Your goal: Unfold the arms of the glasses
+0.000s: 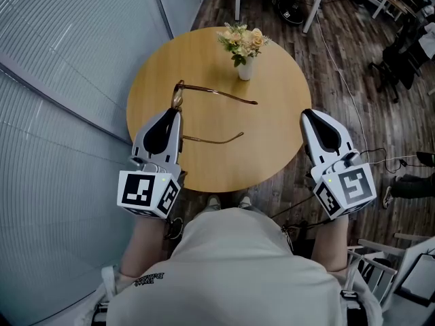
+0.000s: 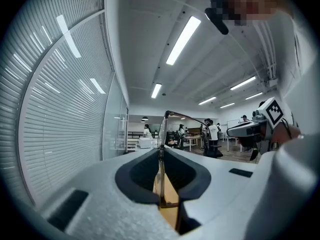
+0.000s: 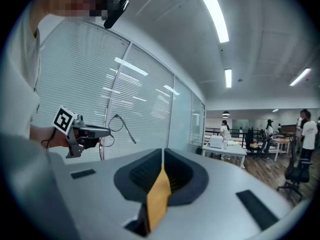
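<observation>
Holding the glasses: the left gripper [image 1: 178,109] pinches the front of the glasses [image 1: 178,98], its jaws clenched on the thin frame edge; in the left gripper view the frame [image 2: 161,134] stands upright in the narrow slit between the two dark pads of the left gripper [image 2: 161,151].
Arms of the glasses: both stand opened out from the front and point toward the right of the head view, one toward the vase, the other nearer the person.
Place of the glasses: over the left part of the round wooden table [image 1: 272,141]; the right gripper view shows them [image 3: 116,123] in the air at the tip of the left gripper [image 3: 82,131], against the window blinds.
Right gripper: the right gripper [image 1: 307,112] sits at the table's right rim, well apart from the glasses; its jaws [image 3: 162,156] are pressed together with nothing between them.
Both grippers: they point away from the person, side by side, with the table's near half between them.
Vase: a small white vase [image 1: 245,68] with pale flowers [image 1: 242,41] stands upright on the far part of the table, near the tip of the farther arm, apart from it.
Surroundings: a glass wall with blinds [image 1: 68,80] at the left, a dark wooden floor [image 1: 340,80] at the right.
Person: a light shirt [image 1: 231,263] fills the bottom of the head view.
</observation>
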A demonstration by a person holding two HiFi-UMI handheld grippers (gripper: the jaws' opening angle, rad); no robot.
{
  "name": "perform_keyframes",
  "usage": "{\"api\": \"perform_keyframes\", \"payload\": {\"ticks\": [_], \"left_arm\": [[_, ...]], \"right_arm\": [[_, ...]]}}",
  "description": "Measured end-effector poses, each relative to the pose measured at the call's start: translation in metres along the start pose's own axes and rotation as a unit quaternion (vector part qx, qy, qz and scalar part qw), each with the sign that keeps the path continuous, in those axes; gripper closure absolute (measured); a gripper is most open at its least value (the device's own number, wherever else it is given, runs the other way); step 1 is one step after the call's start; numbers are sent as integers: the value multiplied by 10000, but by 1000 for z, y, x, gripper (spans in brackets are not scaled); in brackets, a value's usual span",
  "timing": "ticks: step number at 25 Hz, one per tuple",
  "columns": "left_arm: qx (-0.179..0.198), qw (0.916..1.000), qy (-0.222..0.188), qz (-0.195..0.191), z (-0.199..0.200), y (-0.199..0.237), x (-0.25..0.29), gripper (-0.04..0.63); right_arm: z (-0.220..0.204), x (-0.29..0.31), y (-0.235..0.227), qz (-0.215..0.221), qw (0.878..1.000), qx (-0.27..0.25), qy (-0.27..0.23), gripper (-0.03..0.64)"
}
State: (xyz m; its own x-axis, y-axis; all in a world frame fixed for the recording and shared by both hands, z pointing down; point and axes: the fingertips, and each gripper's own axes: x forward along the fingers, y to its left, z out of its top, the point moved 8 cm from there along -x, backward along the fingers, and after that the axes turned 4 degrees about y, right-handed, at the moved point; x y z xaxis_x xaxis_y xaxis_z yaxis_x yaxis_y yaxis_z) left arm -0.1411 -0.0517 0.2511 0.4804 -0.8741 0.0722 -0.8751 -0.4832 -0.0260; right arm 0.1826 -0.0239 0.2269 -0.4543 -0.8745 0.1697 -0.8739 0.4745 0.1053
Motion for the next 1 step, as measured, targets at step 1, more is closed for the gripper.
{"api": "perform_keyframes", "payload": {"ticks": [1], "left_arm": [[2, 10000, -15, -6, 1, -1, -1, 551]], "right_arm": [[-1, -1, 0, -7, 10000, -1, 9, 583]]}}
